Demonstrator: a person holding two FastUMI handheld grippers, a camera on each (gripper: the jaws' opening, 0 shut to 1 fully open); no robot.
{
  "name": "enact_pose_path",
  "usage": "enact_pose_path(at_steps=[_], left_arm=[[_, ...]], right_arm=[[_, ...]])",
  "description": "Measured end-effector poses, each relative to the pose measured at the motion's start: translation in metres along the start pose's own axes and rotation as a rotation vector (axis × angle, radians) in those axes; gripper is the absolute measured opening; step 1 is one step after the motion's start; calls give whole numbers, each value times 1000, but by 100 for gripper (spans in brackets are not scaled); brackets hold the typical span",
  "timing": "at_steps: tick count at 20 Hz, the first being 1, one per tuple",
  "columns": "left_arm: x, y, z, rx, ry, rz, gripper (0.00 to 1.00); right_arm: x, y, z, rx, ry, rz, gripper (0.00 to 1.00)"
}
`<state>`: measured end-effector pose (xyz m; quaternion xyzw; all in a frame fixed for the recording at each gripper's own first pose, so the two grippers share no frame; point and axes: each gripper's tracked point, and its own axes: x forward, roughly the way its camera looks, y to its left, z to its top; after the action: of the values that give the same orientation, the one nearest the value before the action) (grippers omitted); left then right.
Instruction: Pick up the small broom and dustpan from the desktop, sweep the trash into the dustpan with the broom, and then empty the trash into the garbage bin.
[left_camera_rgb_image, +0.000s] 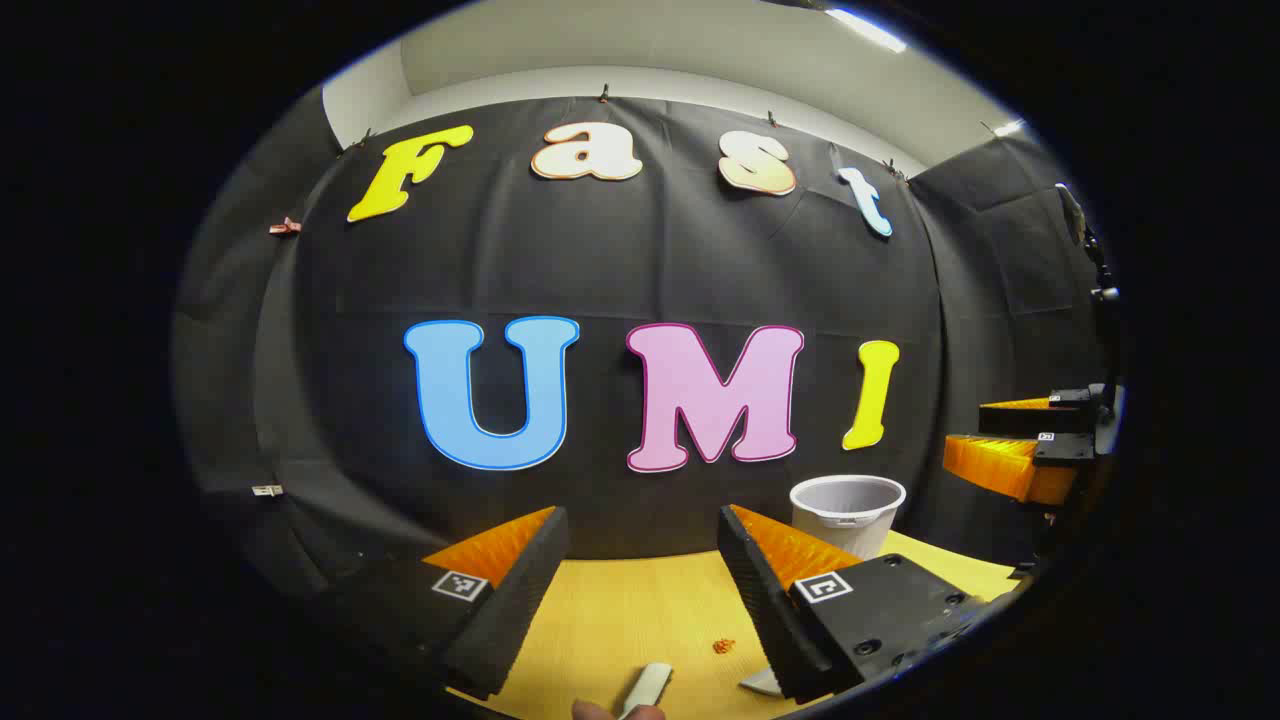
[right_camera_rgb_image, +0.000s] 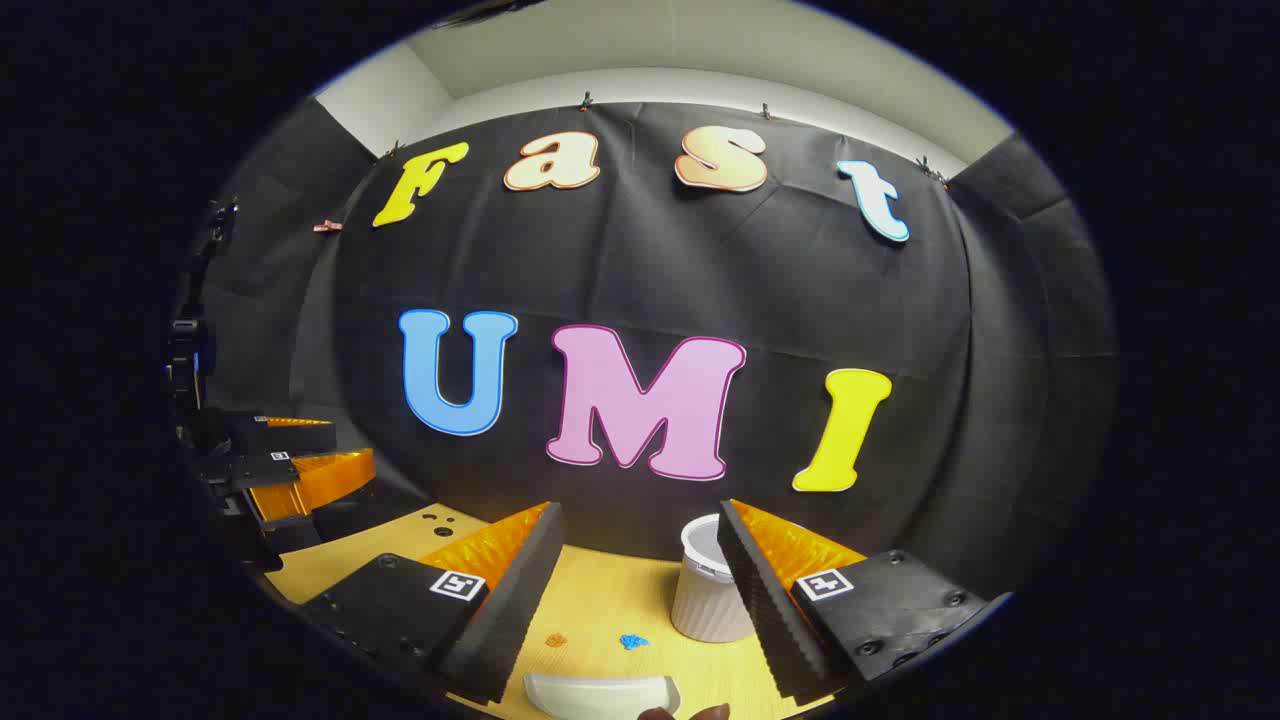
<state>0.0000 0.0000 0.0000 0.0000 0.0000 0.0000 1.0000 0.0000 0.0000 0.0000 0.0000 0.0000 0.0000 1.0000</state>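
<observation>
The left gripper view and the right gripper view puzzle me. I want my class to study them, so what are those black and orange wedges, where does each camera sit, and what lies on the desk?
No robot arm here: a person holds a pair of tongs in each hand, with a camera riding on each.

In the left gripper view, the left tongs stand open and hold nothing; the right tongs show far off to the side. In the right gripper view, the right tongs are open and empty too.

On the yellow desk stand a white ribbed garbage bin and a white dustpan near the bottom edge. Small scraps of trash lie there: an orange bit and a blue bit. The left gripper view also shows a white handle, probably the broom's.
</observation>
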Motion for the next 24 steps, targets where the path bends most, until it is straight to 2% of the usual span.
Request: enact_pose_path(at_steps=[16, 20, 24], left_arm=[[-3, -12, -14, 18, 32, -21, 95], [-6, -8, -20, 35, 39, -16, 95], [-8, -8, -31, 36, 63, -20, 95]], right_arm=[[-4, 5, -15, -15, 47, 21, 96], [-27, 9, -75, -20, 237, 73, 97], [-70, 16, -153, -7, 509, 124, 97]])
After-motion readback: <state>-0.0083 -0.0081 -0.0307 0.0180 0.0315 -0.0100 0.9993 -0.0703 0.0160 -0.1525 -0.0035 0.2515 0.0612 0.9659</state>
